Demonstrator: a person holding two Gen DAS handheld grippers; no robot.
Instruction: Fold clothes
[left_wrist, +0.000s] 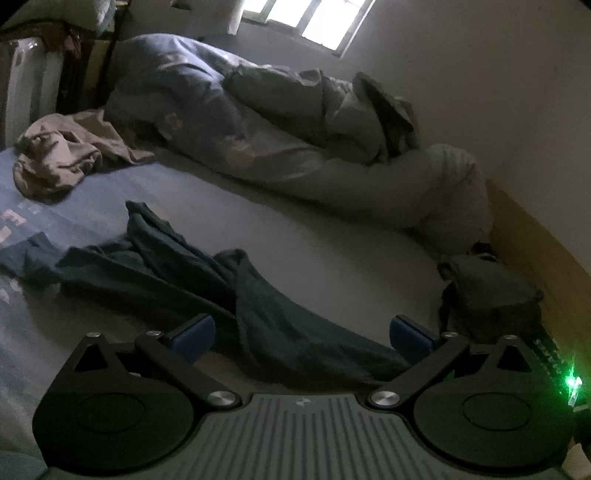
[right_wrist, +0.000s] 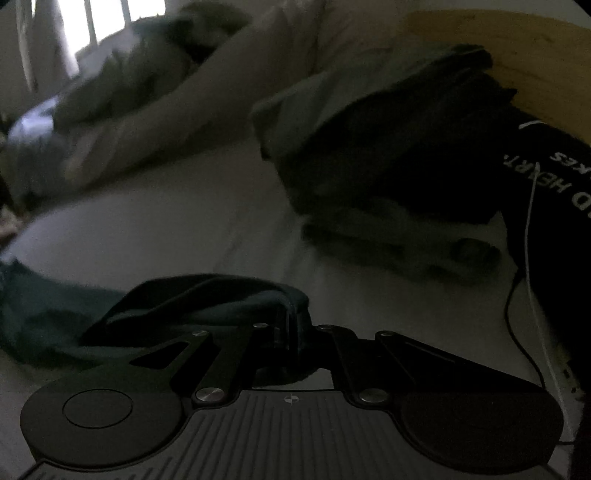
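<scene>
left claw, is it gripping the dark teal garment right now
No, the left claw is open, its blue pads spread wide with the dark teal garment lying loose between them on the bed sheet.

Dim bedroom; bright window (left_wrist: 314, 18); plain wall (left_wrist: 480, 92).

A home bedroom is showing here: a bed (left_wrist: 332, 236) is taking up most of the view, with a rumpled duvet (left_wrist: 229, 122) lying along its far side, a window (left_wrist: 310, 18) glowing beyond it, and loose clothes (left_wrist: 62, 151) lying on it
</scene>
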